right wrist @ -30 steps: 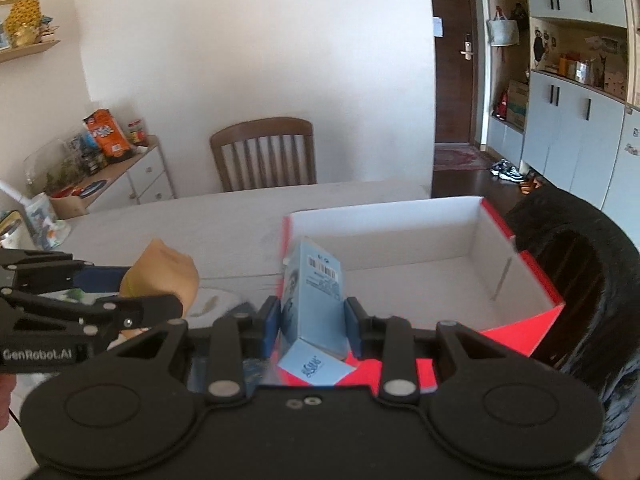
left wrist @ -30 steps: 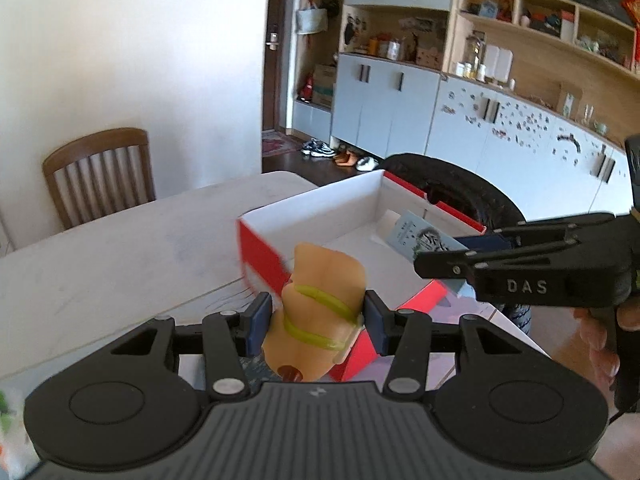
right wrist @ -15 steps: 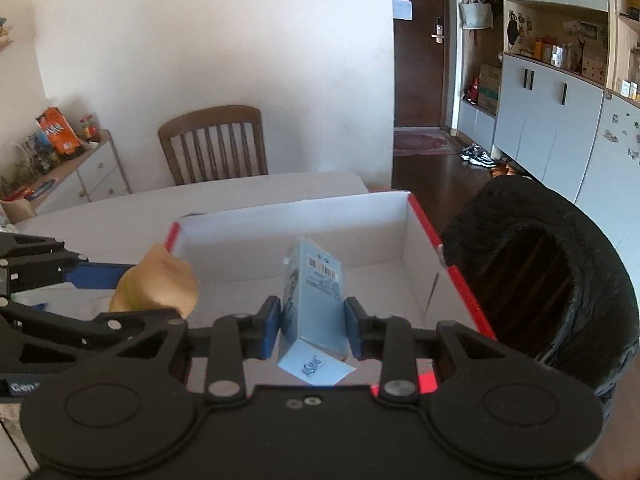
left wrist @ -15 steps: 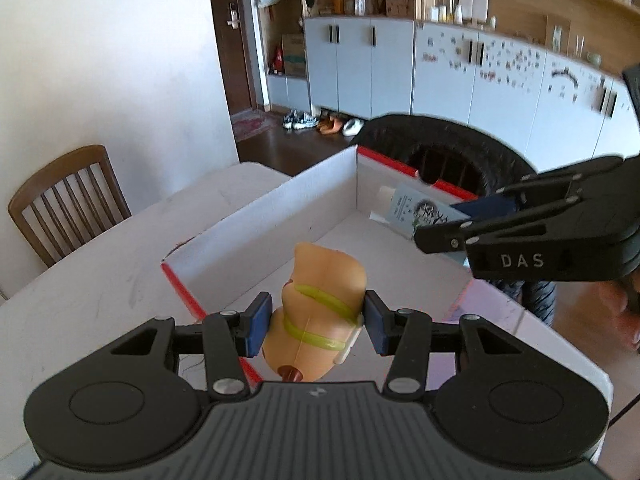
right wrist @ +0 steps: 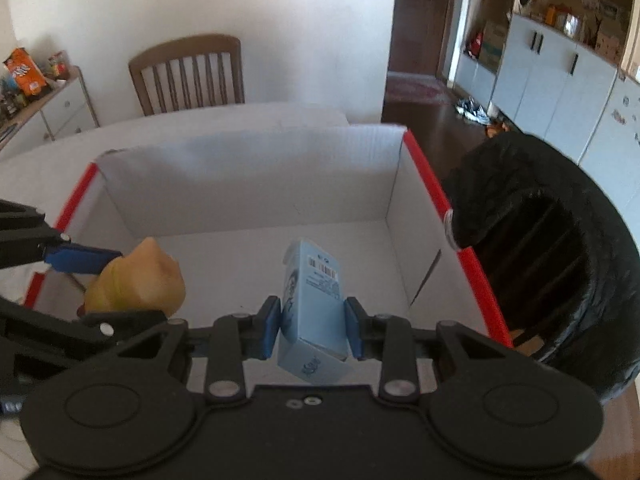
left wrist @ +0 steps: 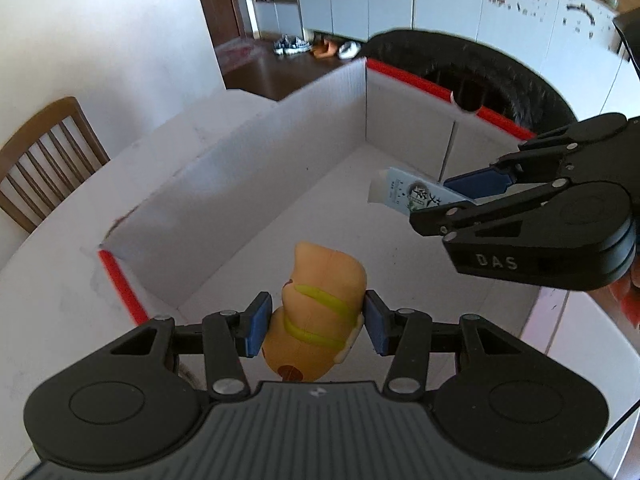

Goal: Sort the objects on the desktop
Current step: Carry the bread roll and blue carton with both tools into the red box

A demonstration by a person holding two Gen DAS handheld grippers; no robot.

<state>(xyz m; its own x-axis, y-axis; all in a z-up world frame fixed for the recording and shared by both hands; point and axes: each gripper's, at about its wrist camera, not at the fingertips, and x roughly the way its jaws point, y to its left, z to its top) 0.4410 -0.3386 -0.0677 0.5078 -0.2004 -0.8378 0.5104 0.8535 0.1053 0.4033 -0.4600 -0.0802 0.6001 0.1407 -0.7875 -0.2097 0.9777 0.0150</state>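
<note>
Both grippers have moved down over the big box (left wrist: 248, 168) since a moment ago. Left gripper (left wrist: 316, 322) squeezes the yellow toy (left wrist: 320, 304) tight on the near left side. Right gripper (right wrist: 312, 326) squeezes the small blue carton (right wrist: 314, 300) tight on the right. Earlier the box sat farther off; now both things hang above its white floor.

We're in somebody's home, a lived-in dining room: beyond the right gripper (right wrist: 311, 326) a wooden chair (right wrist: 188, 74) at a white table (right wrist: 224, 118), shoes (right wrist: 472, 106) by white cupboards (right wrist: 560, 80), snack packets (right wrist: 24, 72) on a sideboard to its left, a dark door (right wrist: 420, 20).
</note>
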